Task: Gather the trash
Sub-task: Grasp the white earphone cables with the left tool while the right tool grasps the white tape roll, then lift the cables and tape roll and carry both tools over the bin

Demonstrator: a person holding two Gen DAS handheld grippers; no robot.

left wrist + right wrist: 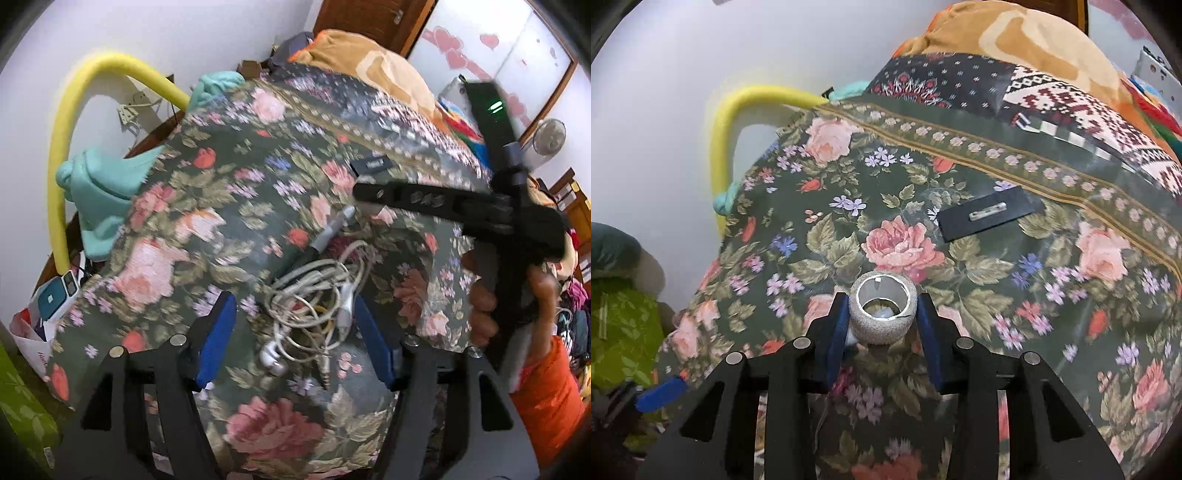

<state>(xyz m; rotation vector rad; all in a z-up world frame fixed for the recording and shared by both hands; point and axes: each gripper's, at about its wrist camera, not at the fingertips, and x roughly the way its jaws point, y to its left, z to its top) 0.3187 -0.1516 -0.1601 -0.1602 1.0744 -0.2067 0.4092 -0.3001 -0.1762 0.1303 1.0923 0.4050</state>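
Right hand-held gripper [882, 325] pinches the glittery ring [882, 314] across its sides, lifted for disposal. Left hand-held gripper [291, 339] spread, straddling the cable tangle [314, 306] on the bed [177, 229]; black card [990, 218] at 1 o'clock.

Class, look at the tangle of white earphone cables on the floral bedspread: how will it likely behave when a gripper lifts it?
The cable tangle is probably floppy: its thin loops lie slack on the bedspread. It likely weighs little, being only thin wire. The earbuds and plug ends may dangle or snag, since they trail loose from the bundle.
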